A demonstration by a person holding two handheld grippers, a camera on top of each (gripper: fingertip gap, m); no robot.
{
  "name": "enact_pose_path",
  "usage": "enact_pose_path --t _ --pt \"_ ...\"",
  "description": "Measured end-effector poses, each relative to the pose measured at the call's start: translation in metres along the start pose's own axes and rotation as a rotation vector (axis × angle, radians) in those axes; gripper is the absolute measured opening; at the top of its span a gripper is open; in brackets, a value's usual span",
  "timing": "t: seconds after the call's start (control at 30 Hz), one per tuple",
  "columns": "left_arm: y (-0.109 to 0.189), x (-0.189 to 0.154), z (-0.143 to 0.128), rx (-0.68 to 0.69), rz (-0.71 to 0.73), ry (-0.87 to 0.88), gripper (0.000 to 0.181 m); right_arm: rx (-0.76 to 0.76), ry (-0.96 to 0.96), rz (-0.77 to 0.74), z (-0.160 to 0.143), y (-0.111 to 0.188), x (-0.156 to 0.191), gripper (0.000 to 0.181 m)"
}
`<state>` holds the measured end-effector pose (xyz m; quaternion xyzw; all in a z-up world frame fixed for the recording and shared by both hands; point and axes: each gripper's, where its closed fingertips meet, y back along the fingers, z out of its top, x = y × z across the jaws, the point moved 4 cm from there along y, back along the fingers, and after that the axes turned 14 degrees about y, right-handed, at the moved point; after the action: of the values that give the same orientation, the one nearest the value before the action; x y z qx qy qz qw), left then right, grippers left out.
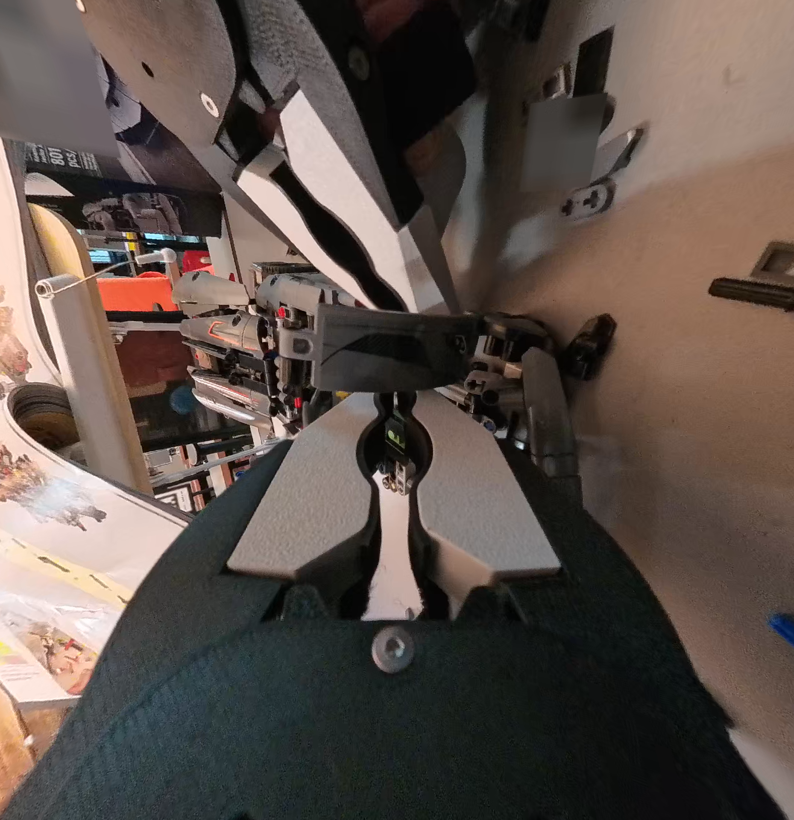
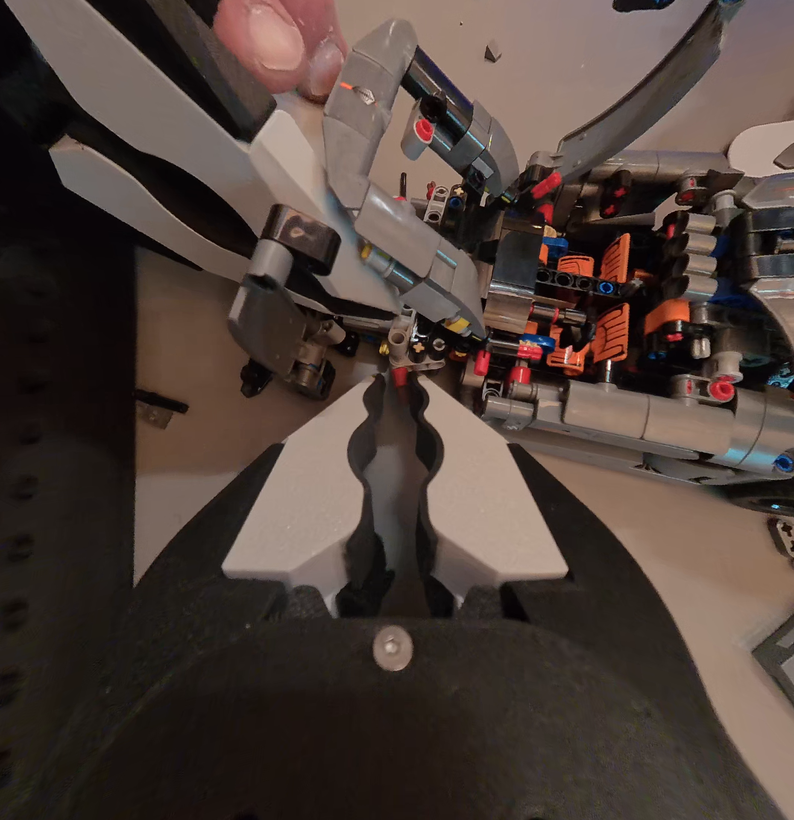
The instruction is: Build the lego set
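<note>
The lego car model (image 2: 608, 310) lies on the pale table, grey outside with orange seats and black beams inside. My right gripper (image 2: 397, 387) is at its near end. A red pin (image 2: 399, 380) set in a light grey connector (image 2: 401, 344) stands between the pads, with a gap on the left side, so this gripper is open. In the left wrist view, my left gripper (image 1: 397, 394) is shut just under the model's dark grey panel (image 1: 386, 350). Model parts show through the opening behind its tips. The right gripper (image 1: 430, 308) comes in from above. The left gripper (image 2: 381, 306) reaches in from the upper left.
An instruction booklet (image 1: 53, 532) and the set's box (image 1: 120, 199) lie at the left. Loose pieces lie on the table: a black part (image 1: 759, 293), a blue one (image 1: 790, 630), a black bar (image 2: 160, 401). A person's fingers (image 2: 279, 40) hold the left gripper. Only a small space, under 4 cm, lies between the two pairs of fingers. My right gripper's tips are some 10 cm from the black bar (image 2: 160, 401). The left camera catches it too, in the left wrist view (image 1: 758, 292).
</note>
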<state>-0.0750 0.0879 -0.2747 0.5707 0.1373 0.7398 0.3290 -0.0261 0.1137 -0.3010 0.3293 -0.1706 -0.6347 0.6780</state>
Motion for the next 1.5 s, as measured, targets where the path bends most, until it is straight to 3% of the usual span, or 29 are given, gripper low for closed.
enact_pose_path --t 1.5 --pt "-0.0045 -0.0047 0.0007 0.023 0.022 -0.103 0.000 0.014 -0.145 -0.029 -0.0002 -0.0028 0.0000 0.001"
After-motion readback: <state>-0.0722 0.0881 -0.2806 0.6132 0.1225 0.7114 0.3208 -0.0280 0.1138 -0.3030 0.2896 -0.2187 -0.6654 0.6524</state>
